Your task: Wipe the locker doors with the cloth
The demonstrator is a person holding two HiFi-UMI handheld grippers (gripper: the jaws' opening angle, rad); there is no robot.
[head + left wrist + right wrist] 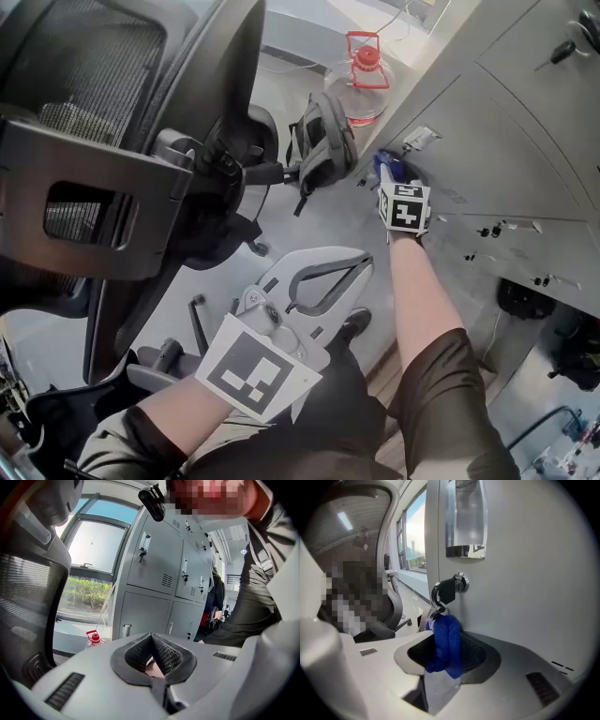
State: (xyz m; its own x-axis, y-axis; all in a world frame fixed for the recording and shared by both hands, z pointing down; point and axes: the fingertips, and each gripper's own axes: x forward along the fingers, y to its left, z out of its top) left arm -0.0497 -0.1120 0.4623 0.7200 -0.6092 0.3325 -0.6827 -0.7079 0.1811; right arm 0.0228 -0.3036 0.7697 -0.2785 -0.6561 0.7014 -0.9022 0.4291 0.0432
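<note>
A blue cloth (444, 645) is bunched between the jaws of my right gripper (450, 639), which is shut on it. The cloth presses against a grey locker door (525, 588), just under its key lock (449, 588). In the head view the right gripper (394, 178) reaches out to the lockers (497, 141), and the blue cloth (385, 166) shows at its tip. My left gripper (360, 259) is held low near my lap, away from the lockers. Its jaws are shut with nothing between them, and the left gripper (151, 637) points toward the locker bank (154, 569).
A black mesh office chair (112, 159) fills the left. A grey backpack (323, 141) and a water jug with a red cap (361, 80) stand on the floor by the lockers. Keys hang in several locker locks (495, 229).
</note>
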